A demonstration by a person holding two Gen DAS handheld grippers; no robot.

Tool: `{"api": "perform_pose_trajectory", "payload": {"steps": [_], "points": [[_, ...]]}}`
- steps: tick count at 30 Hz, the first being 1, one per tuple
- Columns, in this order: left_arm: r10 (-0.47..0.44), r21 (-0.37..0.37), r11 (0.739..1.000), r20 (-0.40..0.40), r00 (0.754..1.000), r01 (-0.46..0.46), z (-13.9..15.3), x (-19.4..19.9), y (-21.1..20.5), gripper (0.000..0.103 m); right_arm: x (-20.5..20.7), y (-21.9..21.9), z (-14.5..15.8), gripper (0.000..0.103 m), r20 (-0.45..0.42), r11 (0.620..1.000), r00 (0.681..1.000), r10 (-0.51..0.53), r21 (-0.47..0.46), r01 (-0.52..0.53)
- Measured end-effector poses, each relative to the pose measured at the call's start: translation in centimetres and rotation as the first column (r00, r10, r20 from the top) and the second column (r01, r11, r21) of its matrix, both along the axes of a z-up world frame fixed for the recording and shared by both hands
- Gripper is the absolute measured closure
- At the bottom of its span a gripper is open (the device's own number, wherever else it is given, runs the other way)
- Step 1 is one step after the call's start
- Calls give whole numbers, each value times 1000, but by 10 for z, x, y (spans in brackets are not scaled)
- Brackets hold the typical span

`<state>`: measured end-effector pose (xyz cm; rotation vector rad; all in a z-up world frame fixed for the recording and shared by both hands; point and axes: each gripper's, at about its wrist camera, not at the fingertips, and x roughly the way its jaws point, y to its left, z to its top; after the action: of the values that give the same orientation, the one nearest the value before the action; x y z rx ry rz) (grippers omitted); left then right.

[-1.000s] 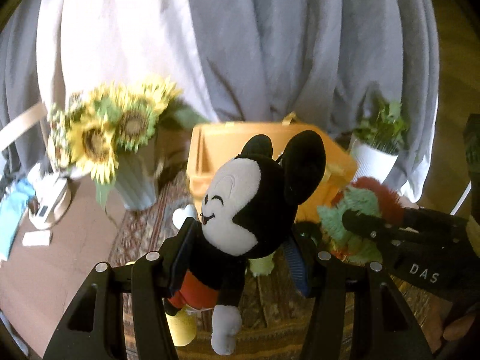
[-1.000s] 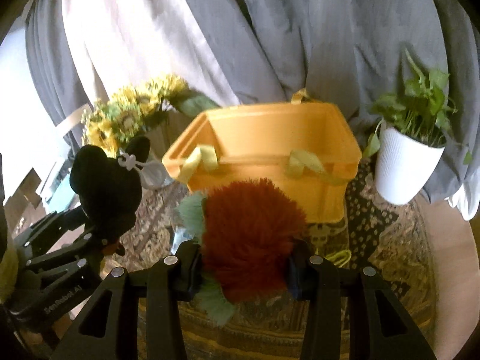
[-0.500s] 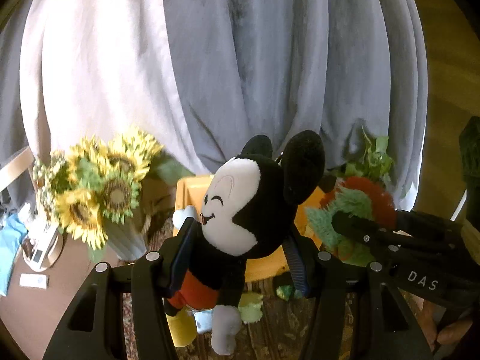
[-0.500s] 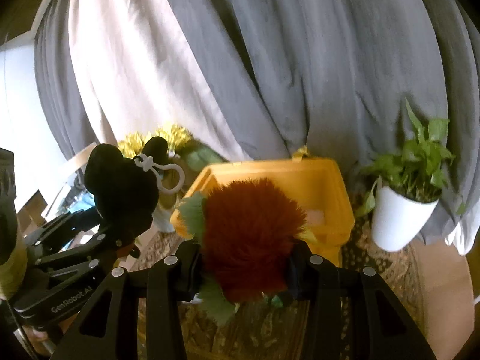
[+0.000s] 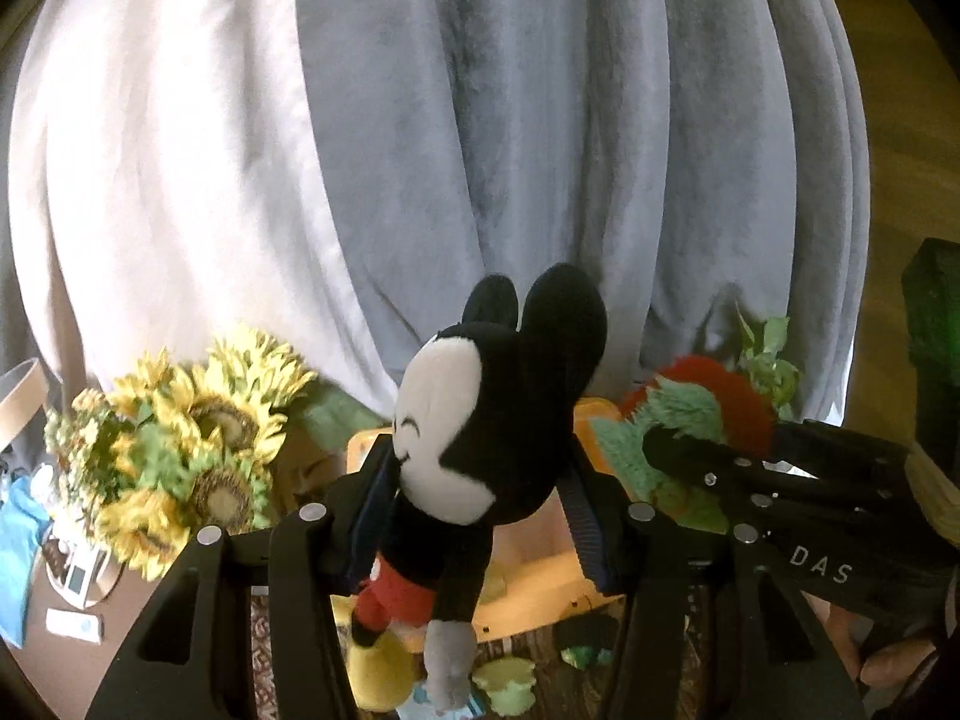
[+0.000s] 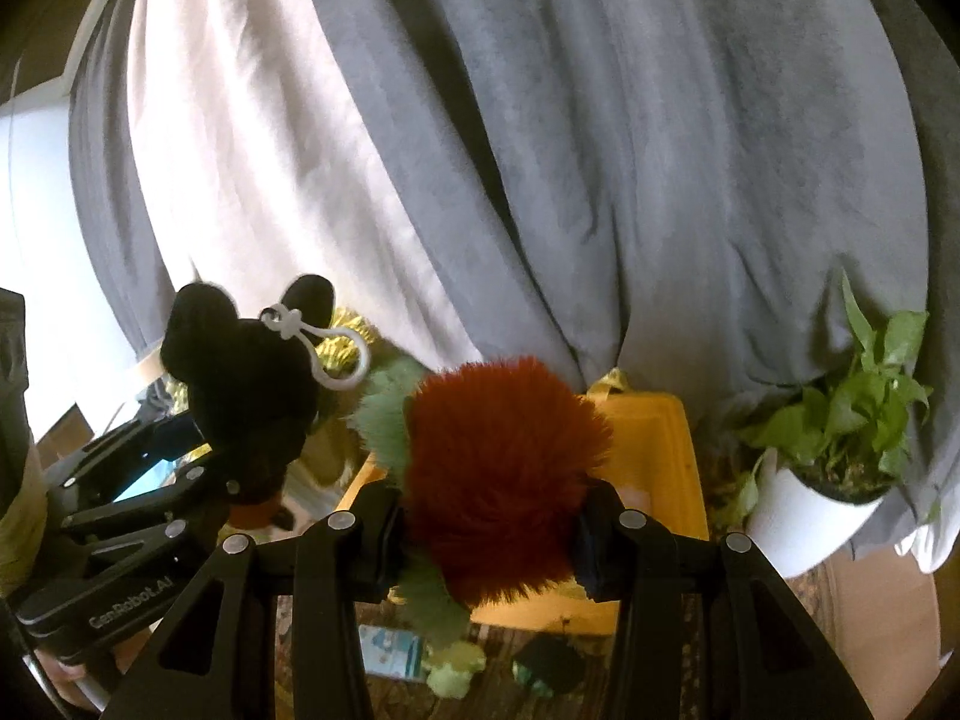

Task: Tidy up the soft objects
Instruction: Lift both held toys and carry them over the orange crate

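Both toys are picked up but not yet binned: the left gripper (image 5: 480, 534) clamps the mouse plush (image 5: 480, 420), the right gripper (image 6: 489, 534) the red-and-green fluffy toy (image 6: 504, 480), above the yellow bin (image 6: 654, 462), with small green toys (image 6: 456, 669) left on the rug.

so there's a patterned rug (image 6: 744, 642) on the floor, and the yellow bin (image 6: 666, 456) sits right on it. a white pot with a leafy plant (image 6: 798, 516) stands just beside the bin. in front of the bin a few small green plush bits (image 6: 453, 669) and a little card (image 6: 390, 651) lie loose on the rug
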<state>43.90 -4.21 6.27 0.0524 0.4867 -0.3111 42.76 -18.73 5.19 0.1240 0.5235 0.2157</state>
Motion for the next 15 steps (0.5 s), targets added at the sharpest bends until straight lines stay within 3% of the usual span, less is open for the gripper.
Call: {"api": "perform_pose_trajectory", "payload": {"steps": [15], "points": [[-67, 26, 997, -97, 993, 70, -25, 84, -14, 52, 80, -9, -14, 59, -94, 1000, 995, -16, -21, 15]]}}
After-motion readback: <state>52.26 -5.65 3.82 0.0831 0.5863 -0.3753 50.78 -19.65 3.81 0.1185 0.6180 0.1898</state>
